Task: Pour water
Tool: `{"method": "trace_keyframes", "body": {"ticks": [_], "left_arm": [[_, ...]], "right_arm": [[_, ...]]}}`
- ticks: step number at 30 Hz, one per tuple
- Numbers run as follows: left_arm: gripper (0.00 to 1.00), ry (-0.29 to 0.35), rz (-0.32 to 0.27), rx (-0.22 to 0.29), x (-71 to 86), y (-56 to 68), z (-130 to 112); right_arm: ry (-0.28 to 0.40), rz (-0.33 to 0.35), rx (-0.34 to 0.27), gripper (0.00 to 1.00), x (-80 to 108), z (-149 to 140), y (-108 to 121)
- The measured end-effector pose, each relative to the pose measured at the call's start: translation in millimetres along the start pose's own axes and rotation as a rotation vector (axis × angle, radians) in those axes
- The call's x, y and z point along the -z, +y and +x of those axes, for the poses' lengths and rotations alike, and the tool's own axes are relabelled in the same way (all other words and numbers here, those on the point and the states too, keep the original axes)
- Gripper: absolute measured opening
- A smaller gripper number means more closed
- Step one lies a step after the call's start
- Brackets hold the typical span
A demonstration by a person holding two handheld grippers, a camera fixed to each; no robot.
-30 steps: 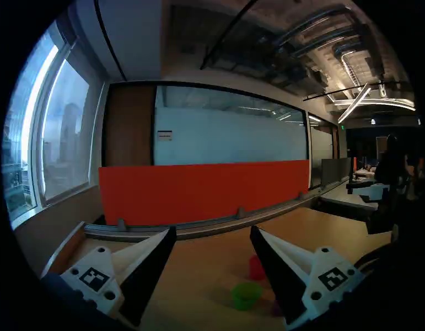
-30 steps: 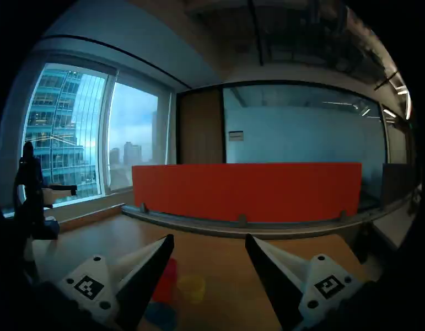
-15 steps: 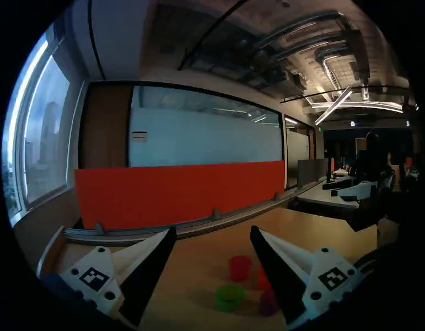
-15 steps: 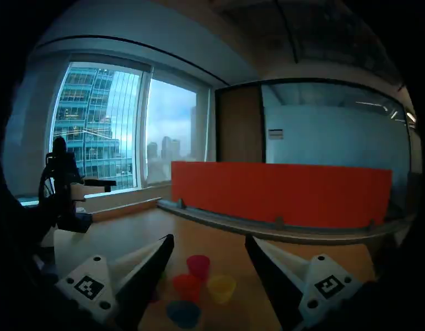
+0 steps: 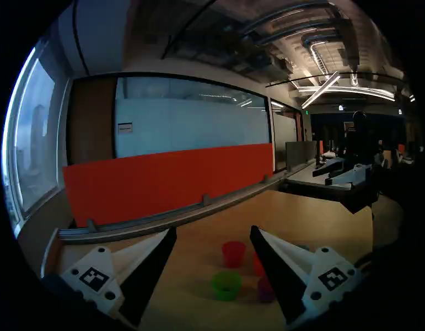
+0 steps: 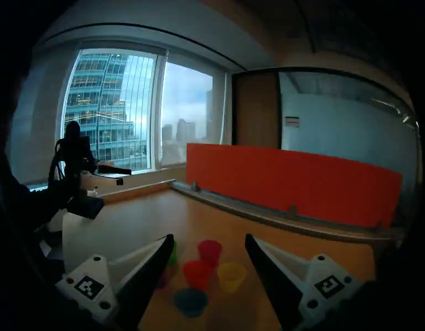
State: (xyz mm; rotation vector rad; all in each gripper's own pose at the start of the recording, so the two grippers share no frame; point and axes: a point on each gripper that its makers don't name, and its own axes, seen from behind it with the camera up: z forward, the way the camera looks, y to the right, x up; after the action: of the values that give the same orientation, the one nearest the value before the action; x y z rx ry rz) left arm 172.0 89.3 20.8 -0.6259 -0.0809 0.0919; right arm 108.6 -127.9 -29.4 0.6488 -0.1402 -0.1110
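My left gripper (image 5: 212, 229) has its 2 fingers spread wide with nothing between them. My right gripper (image 6: 208, 237) reads the same, jaws apart and empty. Both hang above the wooden desk (image 6: 129, 220).

The cups stand upright in a loose cluster on the desk, just ahead of both sets of fingers. In the right gripper view the blue cup (image 6: 190, 302) is nearest. The red cup (image 6: 196, 274) and the yellow cup (image 6: 231, 276) sit side by side just behind it, and the pink cup (image 6: 210, 252) is beyond those. The green cup (image 6: 172, 252) is half hidden by my left-hand finger. In the left gripper view the purple cup (image 5: 265, 288) sits just beside the green one, partly behind a finger. I cannot tell whether any cup holds water.

Farther off, each view catches the other gripper held over the desk's edge, well apart from the cups. An orange partition (image 6: 300, 182) runs along the far side of the desk, with a glass wall (image 5: 190, 124) behind it. A tall window (image 6: 113, 110) looks out on towers.
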Motion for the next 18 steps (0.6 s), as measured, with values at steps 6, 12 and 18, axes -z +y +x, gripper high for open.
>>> {"method": "trace_keyframes", "body": {"ticks": [6, 12, 18], "left_arm": [[1.0, -0.047, -0.032, -0.015, -2.2, 1.9, -13.9], [0.99, -0.085, -0.068, -0.013, -4.1, 5.6, -28.8], [1.0, -0.113, -0.096, -0.026, -4.2, 9.7, -43.5]], "right_arm": [[-0.04, 0.021, 0.023, 1.0, -0.3, -10.1, -4.1], [-0.082, 0.057, 0.033, 1.0, -0.1, -25.4, -11.6], [-0.133, 0.073, 0.049, 1.0, 0.6, -41.7, -13.4]]}}
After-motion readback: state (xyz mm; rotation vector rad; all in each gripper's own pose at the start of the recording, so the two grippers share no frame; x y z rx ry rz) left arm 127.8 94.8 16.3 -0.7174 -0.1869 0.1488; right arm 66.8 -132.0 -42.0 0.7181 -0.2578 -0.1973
